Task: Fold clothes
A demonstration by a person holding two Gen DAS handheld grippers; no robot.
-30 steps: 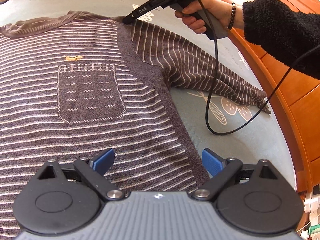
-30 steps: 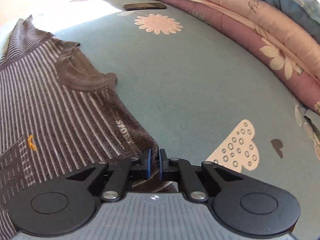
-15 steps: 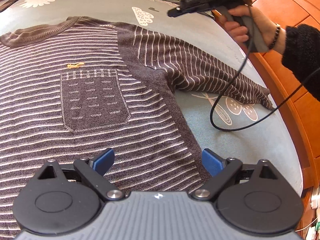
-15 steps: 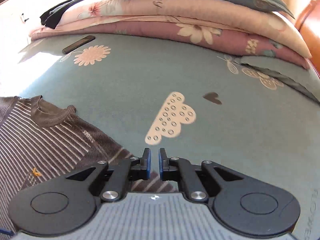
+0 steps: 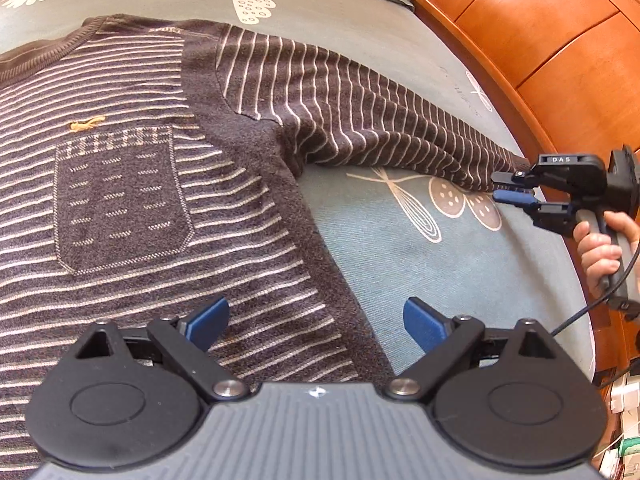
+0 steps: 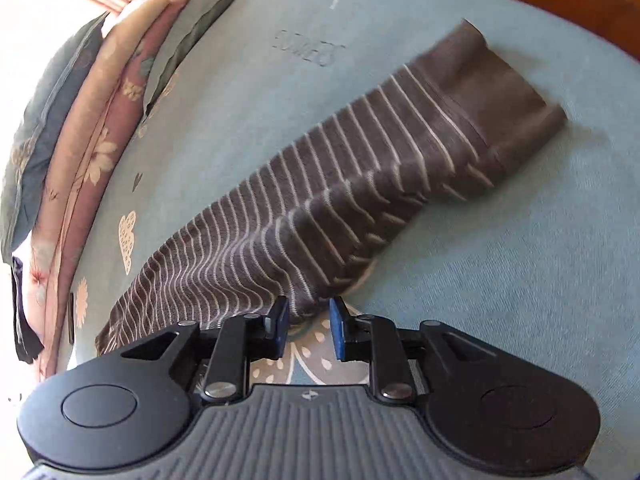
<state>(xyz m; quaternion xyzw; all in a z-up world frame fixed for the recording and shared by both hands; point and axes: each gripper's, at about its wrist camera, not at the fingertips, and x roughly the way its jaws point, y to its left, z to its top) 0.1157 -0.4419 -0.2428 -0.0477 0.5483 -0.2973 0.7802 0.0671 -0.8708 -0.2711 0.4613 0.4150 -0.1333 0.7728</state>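
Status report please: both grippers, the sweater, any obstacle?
Left gripper open over sweater hem. Right gripper open, jaws just opening, at sleeve. Nothing blocking.

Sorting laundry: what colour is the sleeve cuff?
Plain dark grey-brown cuff, no stripes; right wrist view.

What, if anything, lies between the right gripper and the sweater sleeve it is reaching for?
Nothing visible. The right gripper, jaws just opening, is at the sleeve edge, fabric between its pads but not pinched. Only bare bedsheet surrounds it.
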